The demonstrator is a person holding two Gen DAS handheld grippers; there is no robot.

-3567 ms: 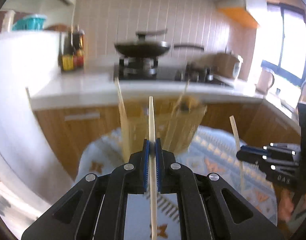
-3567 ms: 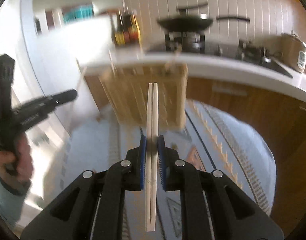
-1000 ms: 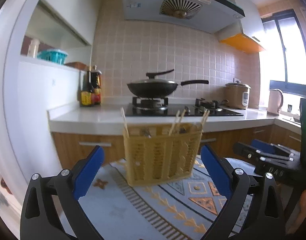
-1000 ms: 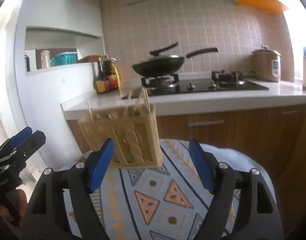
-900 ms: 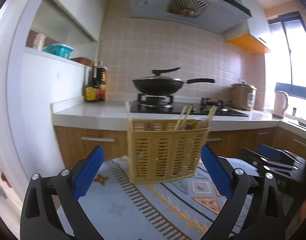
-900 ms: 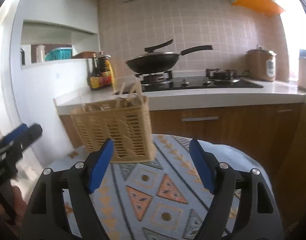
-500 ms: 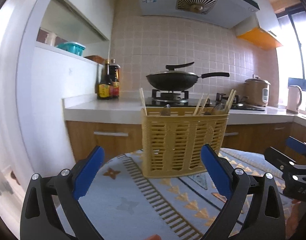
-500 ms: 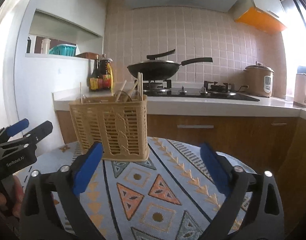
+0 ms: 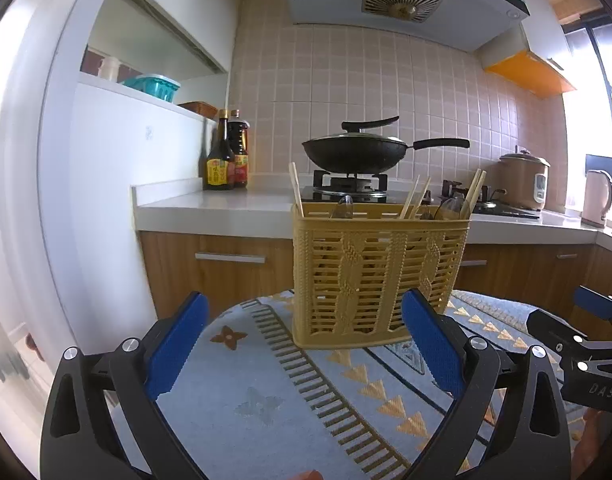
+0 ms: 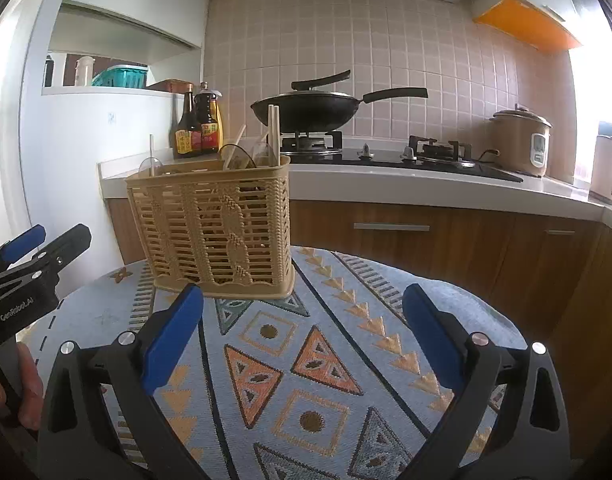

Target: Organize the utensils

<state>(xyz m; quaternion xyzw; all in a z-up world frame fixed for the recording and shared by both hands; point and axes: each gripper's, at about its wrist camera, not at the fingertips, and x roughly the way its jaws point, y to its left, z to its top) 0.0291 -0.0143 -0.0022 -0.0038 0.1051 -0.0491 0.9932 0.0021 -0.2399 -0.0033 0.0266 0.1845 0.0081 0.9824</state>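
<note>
A yellow slatted utensil basket (image 9: 375, 276) stands on the patterned cloth of a round table (image 9: 266, 396); it also shows in the right wrist view (image 10: 216, 228). Several wooden chopsticks (image 9: 473, 194) and clear spoons (image 10: 242, 154) stick up out of it. My left gripper (image 9: 306, 344) is open and empty, a short way in front of the basket. My right gripper (image 10: 302, 332) is open and empty, in front of and to the right of the basket. Each gripper shows at the edge of the other's view.
Behind the table runs a kitchen counter (image 9: 210, 208) with sauce bottles (image 9: 226, 156), a black wok (image 9: 353, 152) on the hob, a rice cooker (image 10: 519, 140) and a kettle (image 9: 595, 196). A white partition wall (image 9: 106, 200) stands at the left.
Both grippers held chopsticks over the basket 3.6 s ago; now both are open and empty, drawn back and lower, and the chopsticks stand in the basket.
</note>
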